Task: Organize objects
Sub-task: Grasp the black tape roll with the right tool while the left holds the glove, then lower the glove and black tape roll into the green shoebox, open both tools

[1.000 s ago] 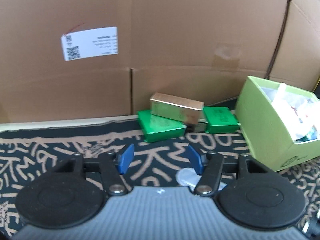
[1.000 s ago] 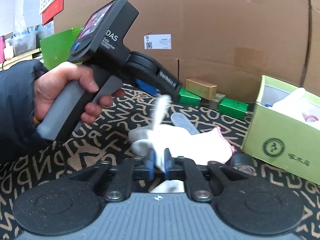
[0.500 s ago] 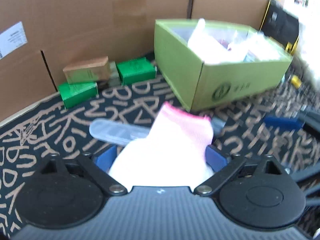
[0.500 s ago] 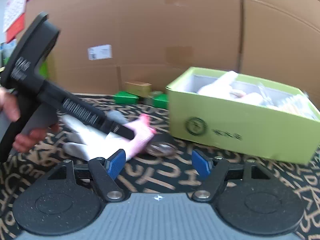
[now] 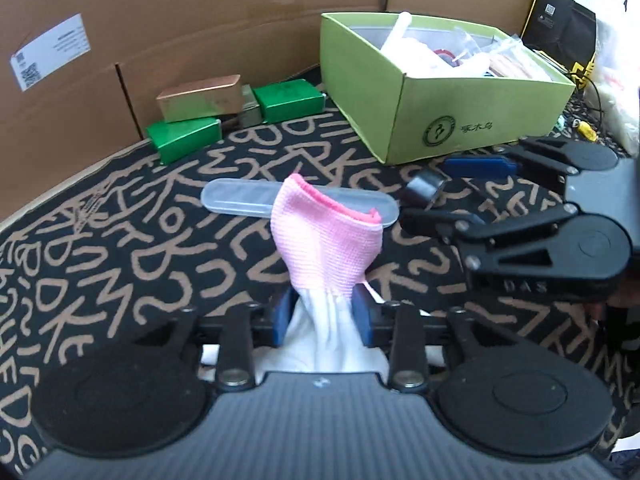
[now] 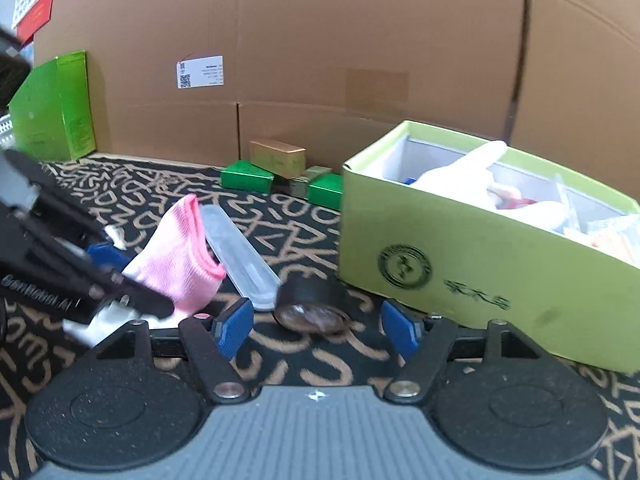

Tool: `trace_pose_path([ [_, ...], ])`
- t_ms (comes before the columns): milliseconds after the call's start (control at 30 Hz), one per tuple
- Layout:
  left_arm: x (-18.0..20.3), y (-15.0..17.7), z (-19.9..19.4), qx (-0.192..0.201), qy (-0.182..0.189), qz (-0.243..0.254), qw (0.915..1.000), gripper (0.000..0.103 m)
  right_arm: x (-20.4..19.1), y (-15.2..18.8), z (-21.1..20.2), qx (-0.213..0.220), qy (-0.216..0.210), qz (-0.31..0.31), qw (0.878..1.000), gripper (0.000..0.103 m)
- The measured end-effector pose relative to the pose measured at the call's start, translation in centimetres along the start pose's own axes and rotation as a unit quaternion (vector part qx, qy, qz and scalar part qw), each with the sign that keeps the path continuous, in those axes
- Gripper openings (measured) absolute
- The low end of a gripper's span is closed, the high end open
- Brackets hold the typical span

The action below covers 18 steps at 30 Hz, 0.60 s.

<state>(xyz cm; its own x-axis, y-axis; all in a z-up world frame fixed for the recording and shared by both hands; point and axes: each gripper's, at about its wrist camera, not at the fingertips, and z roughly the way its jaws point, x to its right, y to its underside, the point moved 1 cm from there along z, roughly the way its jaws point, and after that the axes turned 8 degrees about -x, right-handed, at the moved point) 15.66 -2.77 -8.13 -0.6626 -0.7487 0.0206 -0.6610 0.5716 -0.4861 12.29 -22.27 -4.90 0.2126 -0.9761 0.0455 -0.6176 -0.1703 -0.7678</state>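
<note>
- The black mat (image 5: 132, 248) with tan lettering looked soft and lay flat; against the cardboard wall (image 6: 320, 60) behind it, the stiff, square-cornered green box (image 6: 460, 256) stood open-topped and already part full of white and clear things.
- The glove (image 5: 328, 244), limp knit cloth with a white body and a ribbed pink cuff, lay in the middle of the mat, its cuff draped over a long, clear plastic case (image 5: 240, 200) with rounded ends.
- The left gripper (image 5: 323, 316) had just been closing and was clenched on the bunched white cloth below the cuff. A good lift, I judge, would rise straight up before swinging to the box, so the cuff would not drag the case along.
- The right gripper (image 6: 316, 324) stood released, its jaws having narrowed a little, nothing between the blue pads; it faced a small, dark, glossy roll of tape (image 6: 310, 304) lying just beside the box. For that round, hard thing, a squeeze across its rim would probably hold best.
</note>
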Motion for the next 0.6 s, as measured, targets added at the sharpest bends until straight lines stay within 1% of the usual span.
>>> trace_pose_path([
  [33,0.0,0.0,0.0,0.001,0.000,-0.003,1.0000,0.033,-0.1,-0.2,0.3,-0.002,-0.004,0.001,1.000,0.065],
  [67,-0.1,0.0,0.1,0.000,0.000,-0.005,1.0000,0.033,-0.2,-0.3,0.6,-0.006,-0.009,0.001,1.000,0.057],
  [100,-0.1,0.0,0.1,-0.002,0.005,-0.008,1.0000,0.024,-0.2,-0.3,1.0,-0.013,-0.015,0.001,1.000,0.048],
  [133,-0.1,-0.1,0.1,-0.004,0.015,-0.010,0.9998,0.013,-0.2,-0.3,1.3,-0.021,-0.019,0.004,1.000,0.049],
  [200,0.0,-0.3,-0.2,-0.003,0.018,-0.014,0.9997,0.011,-0.2,-0.1,1.1,-0.019,-0.027,0.011,0.999,0.048],
  [267,0.4,-0.4,-0.7,0.006,0.021,-0.014,0.9997,0.011,-0.1,0.1,0.4,-0.013,-0.033,0.016,0.999,0.048],
  [400,1.0,-1.7,-3.1,0.038,0.059,-0.027,0.9972,0.010,0.3,0.7,-1.6,0.006,-0.036,0.028,0.999,0.048],
  [500,1.7,-3.8,-5.1,0.072,0.086,-0.029,0.9933,0.010,0.9,1.0,-3.4,0.027,-0.034,0.044,0.998,0.048],
  [600,2.7,-6.5,-6.4,0.103,0.109,-0.036,0.9880,0.010,1.7,1.0,-5.3,0.053,-0.022,0.054,0.997,0.048],
])
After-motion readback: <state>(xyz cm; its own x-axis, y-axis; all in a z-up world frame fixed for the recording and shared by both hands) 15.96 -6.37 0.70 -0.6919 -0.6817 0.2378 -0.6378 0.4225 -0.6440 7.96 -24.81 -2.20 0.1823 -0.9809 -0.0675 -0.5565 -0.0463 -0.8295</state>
